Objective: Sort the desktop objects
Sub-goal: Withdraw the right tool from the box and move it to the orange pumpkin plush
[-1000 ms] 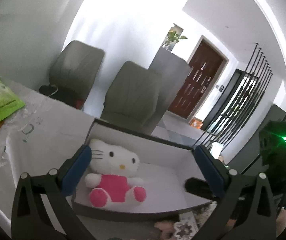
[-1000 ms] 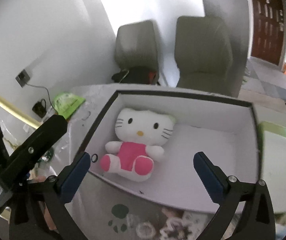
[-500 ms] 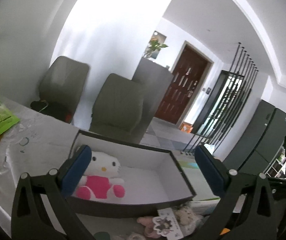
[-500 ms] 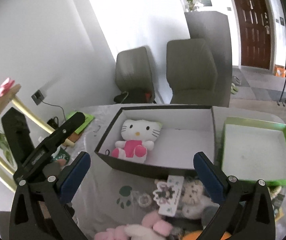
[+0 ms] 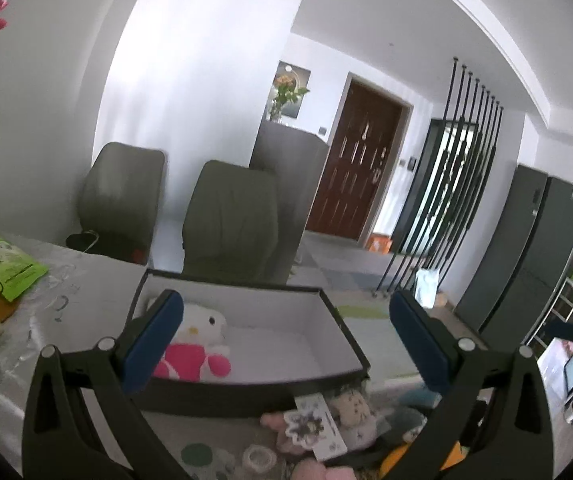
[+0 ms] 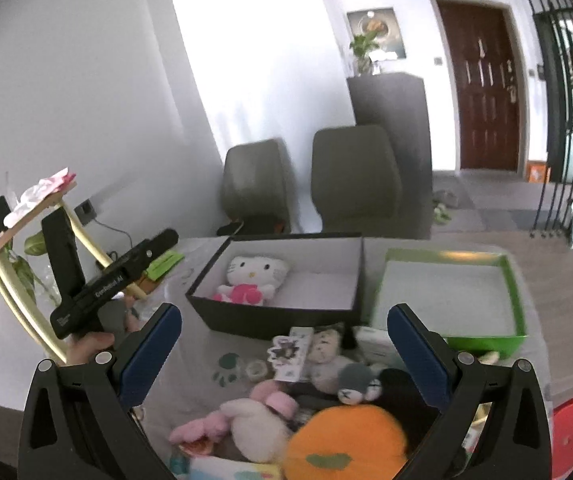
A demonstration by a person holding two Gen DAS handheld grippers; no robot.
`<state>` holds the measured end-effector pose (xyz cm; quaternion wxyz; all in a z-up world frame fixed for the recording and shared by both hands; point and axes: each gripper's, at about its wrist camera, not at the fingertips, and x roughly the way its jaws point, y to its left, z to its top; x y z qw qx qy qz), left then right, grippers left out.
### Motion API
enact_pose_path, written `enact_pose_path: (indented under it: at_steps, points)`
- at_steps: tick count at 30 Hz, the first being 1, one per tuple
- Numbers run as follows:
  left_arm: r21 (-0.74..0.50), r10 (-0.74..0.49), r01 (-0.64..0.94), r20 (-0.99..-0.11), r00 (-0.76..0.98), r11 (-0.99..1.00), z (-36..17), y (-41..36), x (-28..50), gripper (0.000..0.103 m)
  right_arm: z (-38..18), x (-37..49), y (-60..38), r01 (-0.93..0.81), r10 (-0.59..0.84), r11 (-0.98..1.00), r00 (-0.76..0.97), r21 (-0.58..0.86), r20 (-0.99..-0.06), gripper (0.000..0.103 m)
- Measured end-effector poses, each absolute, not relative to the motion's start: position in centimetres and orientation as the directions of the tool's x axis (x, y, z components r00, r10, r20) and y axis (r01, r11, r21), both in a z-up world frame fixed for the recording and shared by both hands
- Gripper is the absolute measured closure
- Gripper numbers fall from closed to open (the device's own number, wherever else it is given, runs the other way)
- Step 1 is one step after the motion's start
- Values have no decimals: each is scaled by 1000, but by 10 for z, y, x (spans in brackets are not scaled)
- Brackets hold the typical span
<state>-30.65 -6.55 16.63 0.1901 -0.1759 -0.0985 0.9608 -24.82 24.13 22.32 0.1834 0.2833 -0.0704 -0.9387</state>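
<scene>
A white Hello Kitty plush point(image 5: 202, 336) in a pink outfit sits in the left end of a black box point(image 5: 246, 398) with a white inside. My left gripper point(image 5: 286, 344) hangs open in front of that box, holding nothing. My right gripper point(image 6: 284, 354) is open too, above a pile of toys: an orange pumpkin plush point(image 6: 346, 444), a pink and white plush point(image 6: 246, 416), a grey doll point(image 6: 326, 356) and a printed card point(image 6: 290, 354). The right wrist view shows the same Hello Kitty plush point(image 6: 252, 276) in the black box point(image 6: 278, 318).
An empty green tray point(image 6: 446, 300) stands right of the black box. A hand point(image 6: 86, 344) holds the left tool at the table's left, beside a wooden stand point(image 6: 18, 292). A green packet point(image 5: 10, 270) lies far left. Two grey chairs point(image 6: 350, 176) stand behind the table.
Both grippers have pulled back and up from the black box, so the toy pile and green tray come into view. The Hello Kitty plush stays in the box.
</scene>
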Motion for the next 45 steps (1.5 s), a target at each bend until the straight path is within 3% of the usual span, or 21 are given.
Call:
enact_pose_path:
  at_steps: [17,32,45]
  points:
    - [-116,392,-376,-332,-858,-919,180,-14,-207,0,206,-187,294,309,-421,-902,-787,302,-452,0]
    - [-141,427,-404,-367,-826,-904,156,11,-140,0,177,-137,330,306,-443,-887,-777,346,-448,0]
    - [-186,446,-407,-445,-777,-894,106,30,-125,1,139,-129,350,288,-464,-868,-759,403,-456,0]
